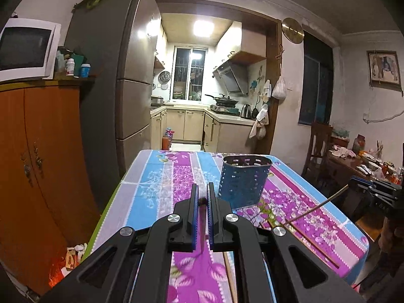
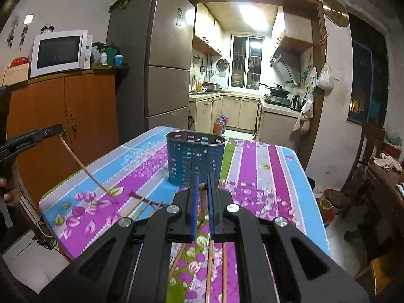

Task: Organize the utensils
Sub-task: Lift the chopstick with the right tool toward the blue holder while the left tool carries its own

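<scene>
The blue perforated utensil holder (image 1: 243, 181) stood upright on the floral tablecloth (image 1: 161, 176), toward the far end of the table, and everything else I place by it. My left gripper (image 1: 202, 197) hung above the cloth just short of the holder and a little to its left, tilted slightly downward, its jaws clenched on a chopstick (image 1: 202, 216) whose dark butt end showed between the blue pads. My right gripper (image 2: 202, 186) was poised just on my side of the holder too, angled gently down, jaws likewise clamped on a chopstick (image 2: 202, 200) with its rounded end poking up between the pads. In the right wrist view my left gripper appeared well left of the holder, its chopstick slanting down toward the cloth, with part of my hand (image 2: 11, 189) on the handle. Nearer me than the holder, several loose chopsticks (image 2: 209, 270) lay on the cloth. Beyond the holder were the refrigerator (image 1: 113, 75) and the lit kitchen doorway.
</scene>
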Demonstrator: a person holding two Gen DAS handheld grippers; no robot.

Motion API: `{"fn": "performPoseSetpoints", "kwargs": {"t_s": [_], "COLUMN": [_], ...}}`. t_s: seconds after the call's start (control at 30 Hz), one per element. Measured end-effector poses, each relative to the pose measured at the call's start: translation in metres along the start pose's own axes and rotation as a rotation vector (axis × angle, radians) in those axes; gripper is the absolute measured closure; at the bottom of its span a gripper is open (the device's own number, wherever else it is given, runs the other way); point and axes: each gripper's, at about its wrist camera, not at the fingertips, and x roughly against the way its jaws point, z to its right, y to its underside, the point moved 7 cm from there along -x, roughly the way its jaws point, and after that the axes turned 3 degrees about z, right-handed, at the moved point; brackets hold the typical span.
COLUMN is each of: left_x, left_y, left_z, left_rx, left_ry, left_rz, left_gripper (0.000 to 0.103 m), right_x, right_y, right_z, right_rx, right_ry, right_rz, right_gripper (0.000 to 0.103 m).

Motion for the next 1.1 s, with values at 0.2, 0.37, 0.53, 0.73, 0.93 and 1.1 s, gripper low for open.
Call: {"fn": "performPoseSetpoints", "kwargs": {"t_s": [0.2, 0.37, 0.53, 0.73, 0.93, 1.1], "left_x": [-0.020, -0.028, -0.034, -0.030, -0.039, -0.060], "left_y": [-0.016, -0.031, -0.043, -0.066, -0.123, -0.186], "left_z": [-0.002, -0.002, 0.005, 0.017, 0.041, 0.067], "left_rx": [0.004, 0.000, -0.020, -0.035, -0.069, -0.083], "left_ry": [0.023, 0.034, 0.049, 0.079, 0.135, 0.196], "left_rz": [-0.012, -0.008, -0.008, 0.019, 0.015, -0.007], "left_gripper": [0.095, 0.095, 0.095, 0.095, 0.095, 0.095], "right_x": [-0.013, -0.019, -0.015, -0.008, -0.001, 0.007], "right_y": [-0.021, -0.035, -0.048, -0.069, -0.125, -0.186], "right_z": [0.010, 0.013, 0.016, 0.021, 0.028, 0.036], "right_rx": [-0.041, -0.054, -0.068, -0.065, -0.054, -0.063], "right_ry": [-0.045, -0.062, -0.072, -0.071, -0.084, -0.105], "right_rz": [-0.001, -0.005, 0.006, 0.025, 0.078, 0.150], "right_gripper": [0.098, 0.098, 0.098, 0.098, 0.098, 0.098]}}
